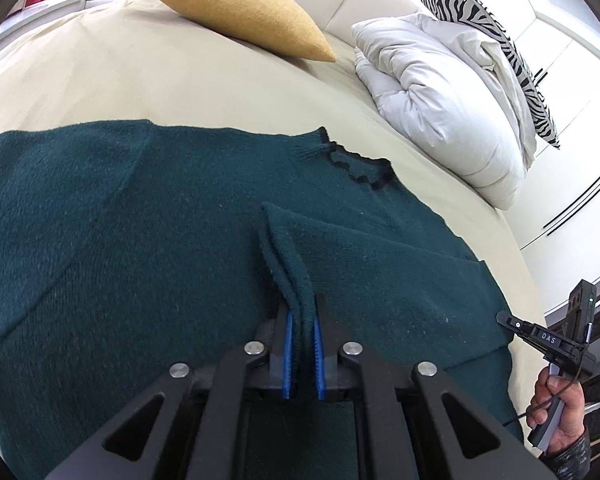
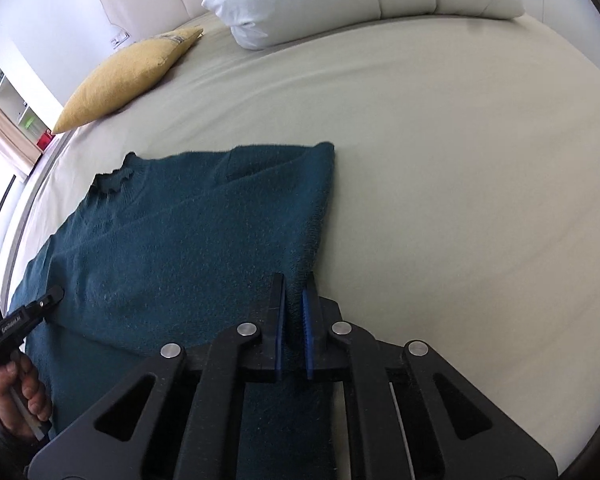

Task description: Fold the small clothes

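Left wrist view, nearest first: the left gripper (image 1: 302, 316) has its blue pads clamped on a raised fold of the dark green sweater (image 1: 140, 240), which lies spread on the cream bed sheet (image 1: 100, 72), and the person's right hand (image 1: 560, 412) shows at the right edge. From the right wrist view, the right gripper (image 2: 294, 292) is pinched shut on the sweater's right edge. Farther back lie a mustard cushion (image 1: 236, 12), a white duvet (image 1: 440, 100) and a zebra-striped pillow (image 1: 500, 40) against the headboard.
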### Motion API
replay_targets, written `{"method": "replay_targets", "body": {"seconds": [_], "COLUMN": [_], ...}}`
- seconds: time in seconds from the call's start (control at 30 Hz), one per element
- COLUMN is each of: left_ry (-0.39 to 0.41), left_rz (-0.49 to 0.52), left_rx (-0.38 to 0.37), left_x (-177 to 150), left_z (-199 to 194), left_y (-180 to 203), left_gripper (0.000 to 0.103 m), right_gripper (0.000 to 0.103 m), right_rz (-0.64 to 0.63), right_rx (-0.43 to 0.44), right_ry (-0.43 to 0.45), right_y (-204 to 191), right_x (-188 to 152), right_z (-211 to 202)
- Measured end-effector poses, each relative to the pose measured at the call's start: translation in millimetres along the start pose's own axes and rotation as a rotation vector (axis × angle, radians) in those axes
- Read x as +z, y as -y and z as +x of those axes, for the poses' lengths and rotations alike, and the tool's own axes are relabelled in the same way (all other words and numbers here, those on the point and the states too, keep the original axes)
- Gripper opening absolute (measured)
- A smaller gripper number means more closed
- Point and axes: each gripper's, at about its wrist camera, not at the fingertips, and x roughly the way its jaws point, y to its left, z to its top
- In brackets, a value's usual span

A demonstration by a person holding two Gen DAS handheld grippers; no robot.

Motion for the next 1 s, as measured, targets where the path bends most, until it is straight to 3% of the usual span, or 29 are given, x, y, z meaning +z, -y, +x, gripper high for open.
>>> {"method": "replay_targets", "body": {"seconds": [0.2, 0.33, 0.43, 0.53, 0.63, 0.73, 0.77, 0.8, 0.87, 0.9, 0.93, 1.0], "left_ry": [-0.003, -0.01, -0.018, -0.012, -0.001, -0.002, -0.004, -0.009, -0.025, -0.022, 0.001, 0.05], "left_rz": [-0.011, -0.001, -0.002, 0.009, 0.024, 0.018, 0.013, 0.003, -0.017, -0.022, -0.028, -0.058], "left_rx": [-0.002, -0.017, -0.039, -0.042, -0.03, -0.04, -0.046, -0.06, -0.075, -0.068, -0.06, -0.052], "left_x": [-3, 0, 1, 0, -3, -2, -2, -1, 1, 2, 3, 1], "left_z": [11, 11, 11, 11, 12, 12, 13, 12, 8, 1, -10, -40], "left_y": [-5, -8, -11, -11, -9, -10, -11, -13, -17, -18, -21, -31], "left_gripper": [0.011, 0.011, 0.012, 0.012, 0.012, 0.012, 0.012, 0.012, 0.015, 0.024, 0.042, 0.063], "right_gripper": [0.006, 0.006, 0.017, 0.02, 0.02, 0.02, 0.027, 0.028, 0.027, 0.027, 0.028, 0.029], "right_rz": [-0.004, 0.096, 0.133, 0.159, 0.073, 0.011, 0.02, 0.026, -0.003, 0.012, 0.034, 0.062], "right_rx": [0.009, 0.121, 0.085, 0.032, 0.084, 0.097, 0.078, 0.066, 0.1, 0.091, 0.08, 0.056], "right_ry": [-0.024, 0.018, 0.016, 0.12, 0.167, 0.116, 0.057, -0.018, 0.07, 0.064, 0.069, 0.119], "right_y": [10, 29, 28, 22, -8, -28, -25, -18, -14, -16, -17, -22], "right_x": [-7, -10, -5, 0, 7, 6, 3, -3, -11, -10, -8, -10], "right_z": [19, 17, 6, -24, -40, -19, 1, 24, 23, 17, 11, -9]}}
